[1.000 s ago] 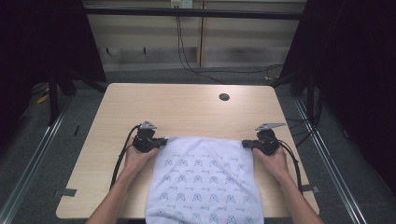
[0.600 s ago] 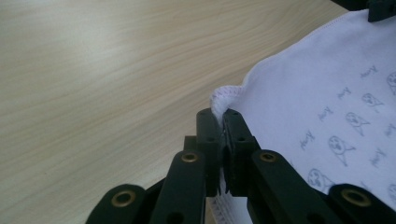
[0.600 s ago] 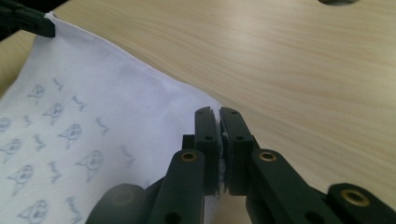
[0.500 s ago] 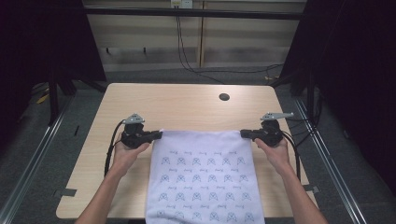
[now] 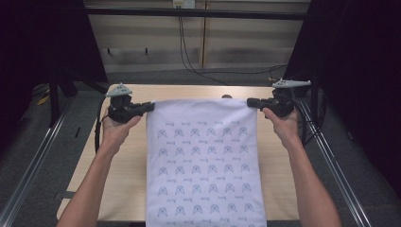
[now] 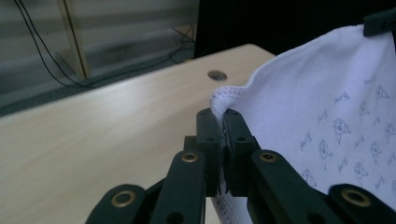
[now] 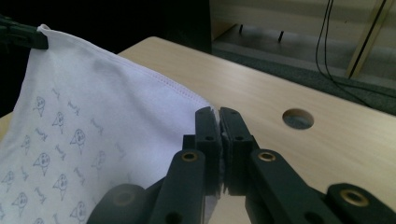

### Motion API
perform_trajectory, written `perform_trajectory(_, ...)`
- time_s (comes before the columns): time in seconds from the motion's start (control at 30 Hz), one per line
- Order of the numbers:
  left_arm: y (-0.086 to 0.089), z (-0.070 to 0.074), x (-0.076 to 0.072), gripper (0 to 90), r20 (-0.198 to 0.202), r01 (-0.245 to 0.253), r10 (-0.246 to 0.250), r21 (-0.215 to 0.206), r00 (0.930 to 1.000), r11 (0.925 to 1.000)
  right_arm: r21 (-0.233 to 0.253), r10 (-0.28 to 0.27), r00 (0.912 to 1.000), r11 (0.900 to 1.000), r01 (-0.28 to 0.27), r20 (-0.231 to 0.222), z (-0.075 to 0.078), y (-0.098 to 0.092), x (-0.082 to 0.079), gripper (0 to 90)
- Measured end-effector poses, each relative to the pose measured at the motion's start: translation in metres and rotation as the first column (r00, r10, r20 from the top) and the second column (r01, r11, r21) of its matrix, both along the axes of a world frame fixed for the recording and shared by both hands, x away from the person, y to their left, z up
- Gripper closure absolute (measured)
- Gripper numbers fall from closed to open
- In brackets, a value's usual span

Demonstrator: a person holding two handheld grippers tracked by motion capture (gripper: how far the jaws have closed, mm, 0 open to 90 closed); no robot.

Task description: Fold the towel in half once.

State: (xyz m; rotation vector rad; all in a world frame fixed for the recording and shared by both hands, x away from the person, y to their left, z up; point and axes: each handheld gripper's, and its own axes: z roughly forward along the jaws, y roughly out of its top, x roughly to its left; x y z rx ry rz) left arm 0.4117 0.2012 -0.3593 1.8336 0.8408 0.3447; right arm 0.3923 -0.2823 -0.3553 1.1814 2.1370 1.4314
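While both top corners are being pinched, we are recording the following.

Cloth handling: we are judging the white printed cloth (image 5: 204, 165) as light, soft and limp; it is sagging unless stretched, and thin fabric may be slipping from a shallow bite.
Hold points: we are favouring the stitched hem at the two upper corners, as now.
Left hand-held gripper (image 5: 149, 107): jaws pressed together on the hemmed corner (image 6: 223, 100).
Right hand-held gripper (image 5: 251, 101): jaws clamping the opposite corner (image 7: 213, 111).
Cloth position: we are seeing it stretched between both grippers, held above the surface (image 5: 118, 170), its lower part trailing toward the near edge.
Nearby: a hole (image 7: 298, 118) in the surface beyond the cloth.
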Motion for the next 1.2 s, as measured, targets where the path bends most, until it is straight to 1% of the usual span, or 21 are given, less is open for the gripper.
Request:
perform_trajectory(0.07, -0.001, 0.012, 0.005, 86.9, 0.023, -0.016, 0.015, 0.007, 0.9996, 0.9999, 0.001, -0.009, 0.9999, 1.000, 0.009, 0.013, 0.010, 0.000, 0.005, 87.4)
perform_trajectory(0.13, 0.001, 0.026, 0.009, 86.9, 0.050, -0.036, 0.036, -0.010, 0.9981, 0.9993, -0.002, -0.017, 0.9991, 1.000, 0.017, 0.038, 0.023, 0.001, 0.009, 87.4)
perform_trajectory(0.17, 0.001, 0.026, 0.009, 86.9, 0.050, -0.036, 0.036, -0.010, 0.9981, 0.9993, -0.001, -0.017, 0.9980, 1.000, 0.017, 0.060, 0.031, 0.002, 0.009, 87.5)
perform_trajectory(0.2, 0.002, 0.041, 0.009, 87.0, 0.084, -0.049, 0.051, -0.024, 0.9952, 0.9985, 0.013, -0.019, 0.9944, 1.000, 0.017, 0.104, 0.040, 0.003, 0.008, 87.6)
perform_trajectory(0.23, 0.005, 0.046, 0.009, 87.0, 0.090, -0.039, 0.043, -0.044, 0.9950, 0.9983, 0.020, -0.030, 0.9916, 0.999, 0.028, 0.126, 0.045, 0.004, 0.008, 87.7)
perform_trajectory(0.27, 0.006, 0.049, 0.007, 87.0, 0.097, -0.043, 0.048, -0.061, 0.9941, 0.9972, 0.023, -0.031, 0.9889, 0.999, 0.028, 0.145, 0.050, 0.005, 0.007, 87.8)
perform_trajectory(0.33, 0.008, 0.050, 0.004, 87.1, 0.096, -0.037, 0.044, -0.072, 0.9944, 0.9967, 0.035, -0.023, 0.9888, 0.999, 0.018, 0.147, 0.054, 0.005, 0.006, 87.8)
perform_trajectory(0.4, 0.009, 0.041, -0.009, 87.1, 0.090, -0.039, 0.044, -0.056, 0.9950, 0.9977, 0.041, 0.000, 0.9912, 0.999, -0.005, 0.133, 0.050, 0.005, -0.003, 87.7)
perform_trajectory(0.47, 0.011, 0.030, -0.018, 87.1, 0.071, -0.015, 0.020, -0.073, 0.9973, 0.9972, 0.029, 0.023, 0.9925, 0.999, -0.027, 0.120, 0.044, 0.005, -0.012, 87.7)
perform_trajectory(0.57, 0.010, 0.010, -0.037, 87.1, 0.036, 0.021, -0.019, -0.041, 0.9992, 0.9990, 0.012, 0.053, 0.9950, 0.998, -0.054, 0.084, 0.030, 0.003, -0.030, 87.7)
perform_trajectory(0.63, 0.012, 0.000, -0.048, 87.1, 0.017, 0.044, -0.043, -0.063, 0.9990, 0.9971, 0.015, 0.073, 0.9951, 0.997, -0.074, 0.067, 0.021, 0.000, -0.043, 87.7)
perform_trajectory(0.7, 0.012, -0.009, -0.060, 87.1, 0.008, 0.060, -0.060, -0.025, 0.9982, 0.9979, -0.005, 0.085, 0.9954, 0.996, -0.084, 0.045, 0.010, -0.001, -0.057, 87.7)
perform_trajectory(0.8, 0.012, -0.023, -0.079, 87.1, -0.019, 0.114, -0.113, 0.033, 0.9934, 0.9930, -0.055, 0.092, 0.9957, 0.994, -0.091, 0.009, -0.008, 0.001, -0.077, 87.7)
perform_trajectory(0.87, 0.013, -0.028, -0.085, 87.1, -0.034, 0.118, -0.117, 0.032, 0.9926, 0.9925, -0.053, 0.114, 0.9935, 0.992, -0.114, -0.005, -0.020, 0.002, -0.092, 87.7)
perform_trajectory(0.9, 0.017, -0.040, -0.098, 87.1, -0.067, 0.127, -0.125, 0.017, 0.9899, 0.9918, -0.056, 0.123, 0.9923, 0.991, -0.124, -0.013, -0.026, 0.002, -0.102, 87.7)
perform_trajectory(0.97, 0.018, -0.045, -0.105, 87.1, -0.075, 0.133, -0.132, 0.012, 0.9884, 0.9910, -0.047, 0.125, 0.9920, 0.991, -0.126, -0.014, -0.030, 0.001, -0.108, 87.7)
perform_trajectory(1.03, 0.018, -0.054, -0.127, 87.1, -0.097, 0.170, -0.167, 0.018, 0.9811, 0.9853, -0.052, 0.139, 0.9892, 0.989, -0.142, -0.046, -0.044, -0.001, -0.129, 87.7)
perform_trajectory(1.07, 0.018, -0.056, -0.134, 87.0, -0.099, 0.183, -0.180, 0.021, 0.9786, 0.9829, -0.062, 0.145, 0.9880, 0.987, -0.149, -0.051, -0.046, -0.001, -0.133, 87.7)
perform_trajectory(1.13, 0.017, -0.058, -0.151, 87.1, -0.096, 0.173, -0.170, 0.024, 0.9808, 0.9846, -0.076, 0.150, 0.9865, 0.985, -0.155, -0.065, -0.048, -0.001, -0.146, 87.7)
perform_trajectory(1.17, 0.016, -0.058, -0.159, 87.1, -0.097, 0.190, -0.186, 0.031, 0.9778, 0.9814, -0.072, 0.148, 0.9875, 0.986, -0.152, -0.056, -0.048, -0.001, -0.154, 87.7)
perform_trajectory(1.2, 0.015, -0.059, -0.165, 87.0, -0.103, 0.200, -0.193, 0.065, 0.9758, 0.9777, -0.076, 0.142, 0.9887, 0.987, -0.145, -0.048, -0.048, 0.000, -0.163, 87.7)
